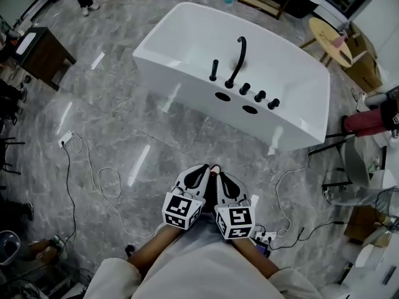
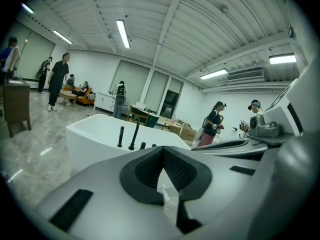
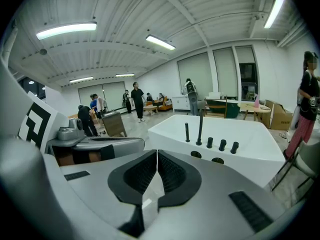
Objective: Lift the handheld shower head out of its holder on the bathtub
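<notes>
A: Two grippers, and neither is anywhere near it. Our shower head (image 1: 214,70) stands upright in its holder (image 1: 213,78) on the near long edge of the tub (image 1: 181,83) rim. It is the leftmost of the black fittings (image 1: 259,96), just beside the spout (image 1: 239,55).

B: And we hold nothing. Our left gripper (image 1: 202,170) and right gripper (image 1: 223,178) sit side by side, close to our body. Each has its jaws pressed fully together with nothing between them.

A: So what could trip us up?

B: Literally, the cables (image 1: 100,174) on the floor between us and the tub. Then there's aim. The spout rises right next to the shower head, and both are thin and black, so we could clamp the wrong one.

A: We'd also knock it if we arrive with jaws unopened.

B: Yes. It looks slim and glossy, so a shallow pinch might let it slip. We cannot see what trails beneath it, so we should expect some drag on the lift.
</notes>
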`<control>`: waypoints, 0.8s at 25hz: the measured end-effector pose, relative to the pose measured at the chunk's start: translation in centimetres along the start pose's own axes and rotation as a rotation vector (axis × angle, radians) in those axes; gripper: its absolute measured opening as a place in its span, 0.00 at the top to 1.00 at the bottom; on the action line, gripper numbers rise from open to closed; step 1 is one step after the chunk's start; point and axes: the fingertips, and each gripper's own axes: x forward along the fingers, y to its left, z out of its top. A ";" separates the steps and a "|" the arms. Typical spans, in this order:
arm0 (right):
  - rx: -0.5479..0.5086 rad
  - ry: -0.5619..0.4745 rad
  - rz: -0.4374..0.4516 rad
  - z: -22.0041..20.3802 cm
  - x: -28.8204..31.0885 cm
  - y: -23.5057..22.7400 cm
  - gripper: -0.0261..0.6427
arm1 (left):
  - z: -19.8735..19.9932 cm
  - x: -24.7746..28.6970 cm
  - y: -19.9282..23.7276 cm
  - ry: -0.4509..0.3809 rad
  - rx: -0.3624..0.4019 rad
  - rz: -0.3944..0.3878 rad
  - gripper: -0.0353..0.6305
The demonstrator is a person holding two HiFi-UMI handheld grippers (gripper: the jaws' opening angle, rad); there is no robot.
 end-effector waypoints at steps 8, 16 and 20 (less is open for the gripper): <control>0.019 -0.011 0.015 3.6 4.0 -5.1 0.93 | 2.6 6.6 1.0 0.003 -0.001 -0.010 0.94; 0.013 -0.055 0.055 8.3 8.0 -9.1 0.93 | 6.3 12.3 2.9 -0.027 0.018 0.016 0.94; 0.010 -0.073 0.068 10.1 9.1 -10.9 0.93 | 7.9 14.7 3.2 -0.037 0.022 0.031 0.94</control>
